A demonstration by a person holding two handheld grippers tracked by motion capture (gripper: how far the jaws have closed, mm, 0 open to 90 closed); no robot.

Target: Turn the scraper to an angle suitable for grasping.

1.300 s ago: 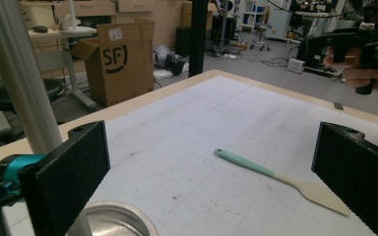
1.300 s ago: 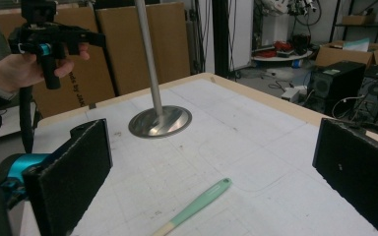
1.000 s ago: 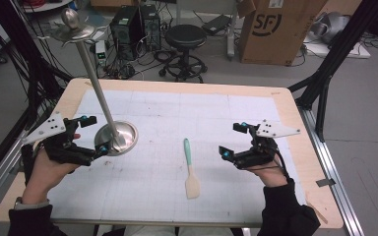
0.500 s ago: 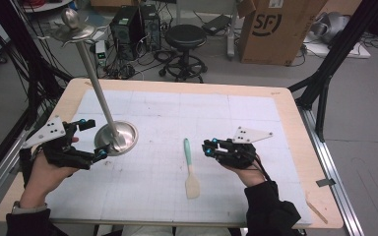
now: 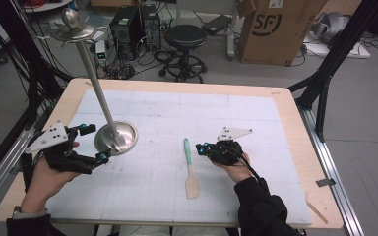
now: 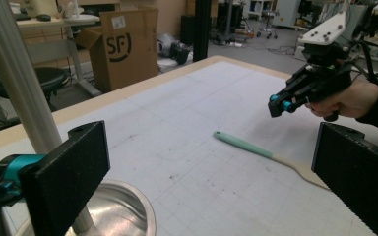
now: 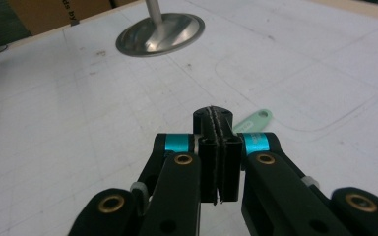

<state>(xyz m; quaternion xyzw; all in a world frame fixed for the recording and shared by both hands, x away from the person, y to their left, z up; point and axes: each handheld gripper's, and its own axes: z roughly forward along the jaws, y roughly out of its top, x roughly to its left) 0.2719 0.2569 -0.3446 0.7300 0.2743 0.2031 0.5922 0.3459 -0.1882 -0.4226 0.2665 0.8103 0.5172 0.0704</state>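
Mint-handled, the spatula point(image 5: 191, 165) is left flat mid-surface point(image 5: 285, 105) — the right hand-held gripper point(image 5: 200, 147), pinched shut and empty, is held just beside it, while the left hand-held gripper point(image 5: 97, 143) is spread wide beside the steel stand base point(image 5: 116, 137).

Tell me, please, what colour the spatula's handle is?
Mint green on the spatula; clearest in the left gripper view.

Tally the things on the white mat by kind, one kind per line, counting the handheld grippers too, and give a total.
Spatula: 1
Metal stand: 1
Grippers: 2, the left gripper and the right gripper
Total: 4
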